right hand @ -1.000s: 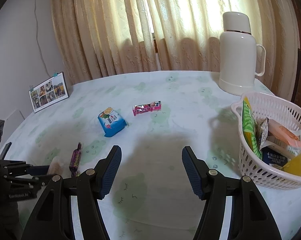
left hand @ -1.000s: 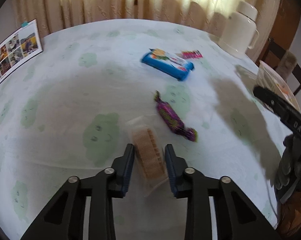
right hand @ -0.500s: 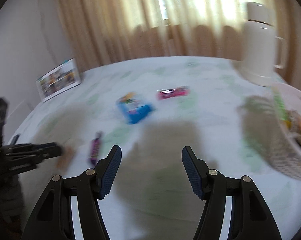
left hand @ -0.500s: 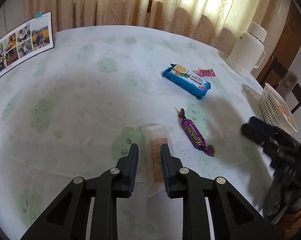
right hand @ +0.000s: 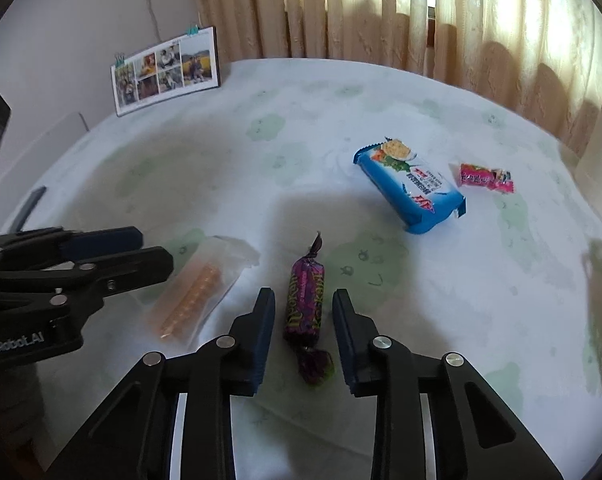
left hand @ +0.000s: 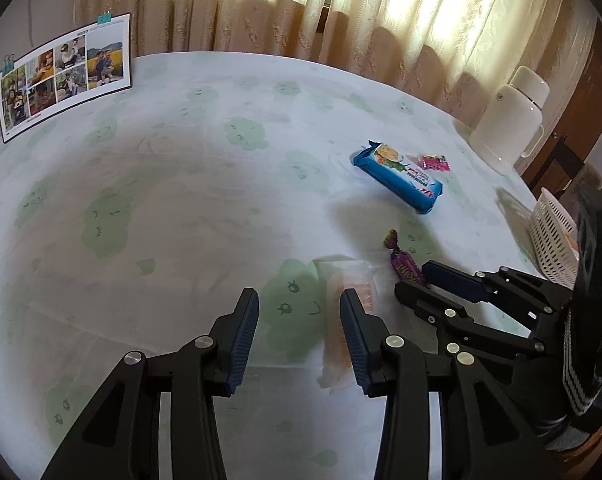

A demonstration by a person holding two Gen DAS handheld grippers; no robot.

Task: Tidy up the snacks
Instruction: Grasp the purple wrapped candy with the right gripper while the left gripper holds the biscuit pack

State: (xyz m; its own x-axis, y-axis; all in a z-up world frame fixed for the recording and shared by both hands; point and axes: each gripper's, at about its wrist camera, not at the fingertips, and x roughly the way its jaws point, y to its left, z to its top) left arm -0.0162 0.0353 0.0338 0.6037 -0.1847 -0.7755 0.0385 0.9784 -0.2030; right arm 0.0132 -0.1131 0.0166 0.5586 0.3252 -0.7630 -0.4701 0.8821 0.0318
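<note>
Green-patterned tablecloth (right hand: 341, 128), purple candy (right hand: 304, 304) between the wide right tool (right hand: 303, 312) (untouched), left tool (left hand: 299, 312) wide beside wafer packet (left hand: 343, 300)

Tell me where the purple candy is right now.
In the right wrist view the purple candy lies on the table between the open right gripper fingers, with the wafer pack to its left and the blue pack beyond.
</note>
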